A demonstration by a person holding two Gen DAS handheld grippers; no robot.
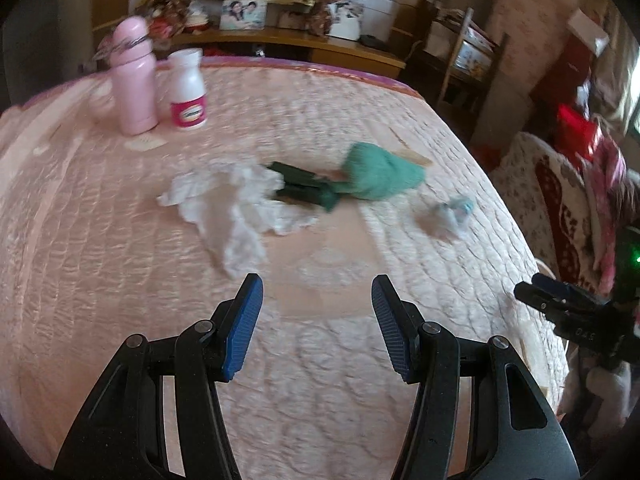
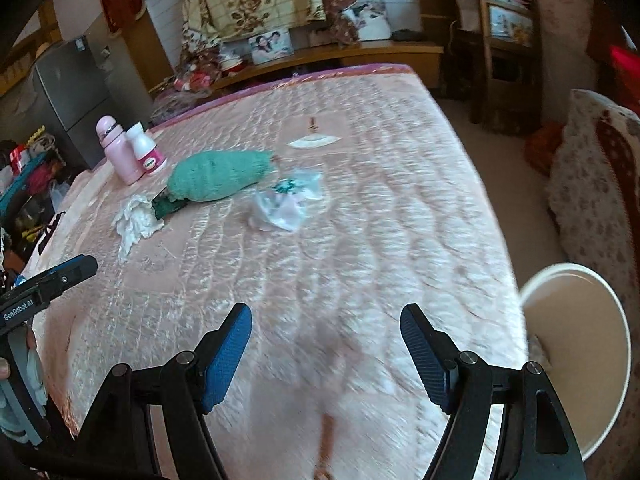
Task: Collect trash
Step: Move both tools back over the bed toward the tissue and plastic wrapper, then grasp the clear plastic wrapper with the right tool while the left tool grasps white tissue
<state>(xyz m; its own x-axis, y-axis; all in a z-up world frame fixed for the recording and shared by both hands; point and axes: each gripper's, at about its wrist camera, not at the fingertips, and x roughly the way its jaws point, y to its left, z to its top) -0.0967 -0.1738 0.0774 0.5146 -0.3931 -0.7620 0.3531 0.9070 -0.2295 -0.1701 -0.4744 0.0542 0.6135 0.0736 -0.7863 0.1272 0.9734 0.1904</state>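
A crumpled white tissue point(image 1: 236, 208) lies on the pink quilted bed point(image 1: 120, 280), touching a dark green and teal knitted piece point(image 1: 372, 178). A crumpled clear wrapper point(image 1: 450, 216) lies to the right of them. My left gripper point(image 1: 316, 304) is open and empty, just short of the tissue. My right gripper point(image 2: 326, 332) is open and empty over the bed's near part, well short of the wrapper point(image 2: 284, 204), the tissue point(image 2: 136, 220) and the knitted piece point(image 2: 218, 176). A white bin point(image 2: 576, 356) stands by the bed's right edge.
A pink bottle point(image 1: 134, 80) and a white pill bottle point(image 1: 187, 90) stand at the bed's far left. A patterned chair point(image 2: 596, 184) stands right of the bed. A wooden shelf point(image 2: 360, 52) runs behind the bed. The other gripper point(image 1: 560, 308) shows at the right.
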